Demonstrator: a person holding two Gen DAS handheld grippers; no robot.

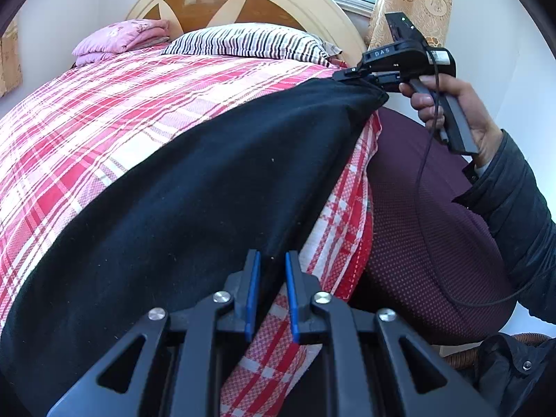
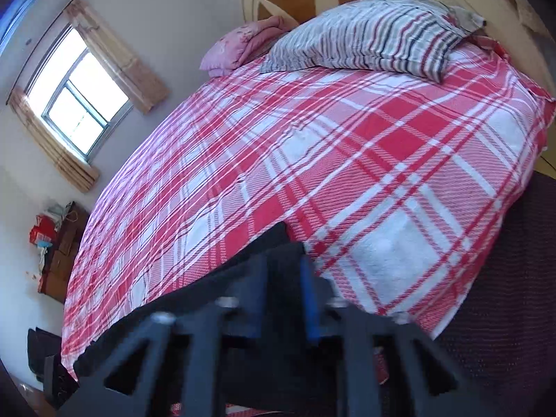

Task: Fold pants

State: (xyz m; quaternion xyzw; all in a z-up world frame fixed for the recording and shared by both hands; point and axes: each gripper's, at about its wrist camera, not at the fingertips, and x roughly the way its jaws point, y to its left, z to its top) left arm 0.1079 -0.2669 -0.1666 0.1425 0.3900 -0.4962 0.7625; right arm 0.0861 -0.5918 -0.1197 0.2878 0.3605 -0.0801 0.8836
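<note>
Black pants [image 1: 194, 180] lie stretched in a long band across the near side of a bed. My left gripper [image 1: 272, 264] is shut on their near edge, where the cloth runs between the blue pads [image 1: 253, 288]. At the far end, a hand [image 1: 448, 104] holds my right gripper [image 1: 347, 73], whose tips pinch the far corner of the pants and keep it taut. In the right wrist view the picture is blurred. There, black cloth [image 2: 194, 299] fills the space between the fingers of the right gripper [image 2: 283, 266], so it is shut on the pants.
The bed has a red and white checked sheet [image 2: 347, 146], a striped pillow [image 1: 250, 41], a folded pink blanket [image 1: 118, 36] and a wooden headboard [image 1: 208, 0]. A dark maroon mattress side [image 1: 427, 226] drops off on the right. A window [image 2: 76, 97] and floor clutter [image 2: 52, 243] lie beyond.
</note>
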